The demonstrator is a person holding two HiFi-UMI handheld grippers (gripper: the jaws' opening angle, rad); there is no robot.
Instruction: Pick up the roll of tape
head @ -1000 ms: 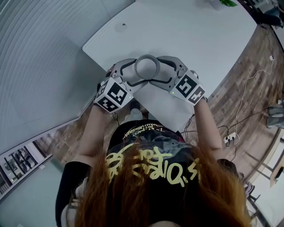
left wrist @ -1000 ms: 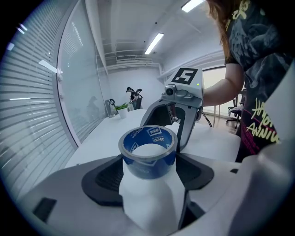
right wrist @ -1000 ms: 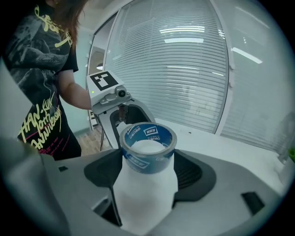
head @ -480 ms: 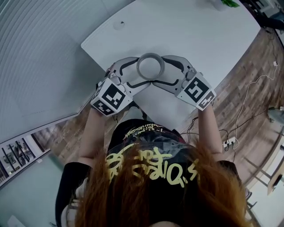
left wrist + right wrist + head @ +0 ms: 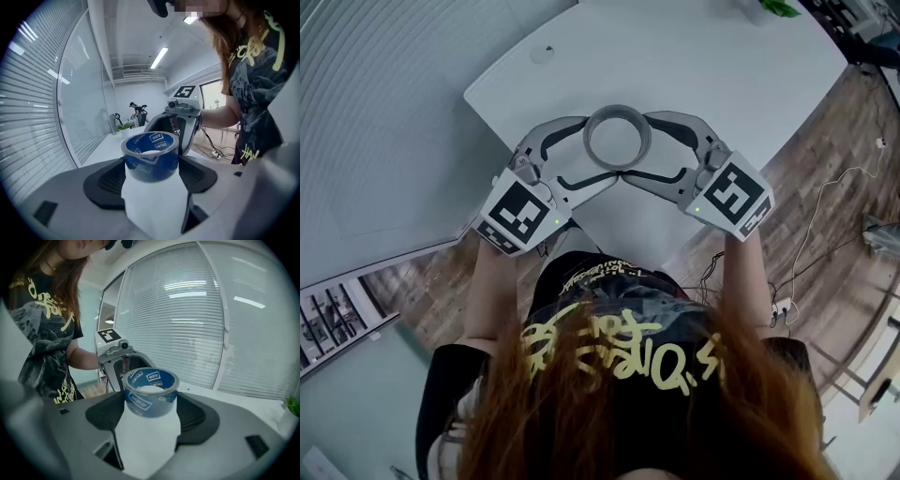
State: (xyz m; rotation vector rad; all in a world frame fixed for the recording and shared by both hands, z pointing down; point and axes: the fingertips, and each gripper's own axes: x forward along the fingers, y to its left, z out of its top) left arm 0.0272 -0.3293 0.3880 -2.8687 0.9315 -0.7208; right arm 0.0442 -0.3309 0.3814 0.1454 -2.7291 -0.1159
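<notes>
Shifted outward since a second ago: left marker cube (image 5: 517,216), right marker cube (image 5: 733,195). Left hand-held gripper (image 5: 598,150): jaws clamped on blue roll of tape (image 5: 617,110) from 8 o'clock. Right hand-held gripper (image 5: 637,148): clamped likewise from 4 o'clock. Roll sits over white tabletop (image 5: 694,56), near edge.

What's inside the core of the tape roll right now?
Nothing: in the head view only bare white table shows through the roll of tape. In the gripper views its near wall covers the core's bottom, with the left gripper and right gripper jaws against its sides.
</notes>
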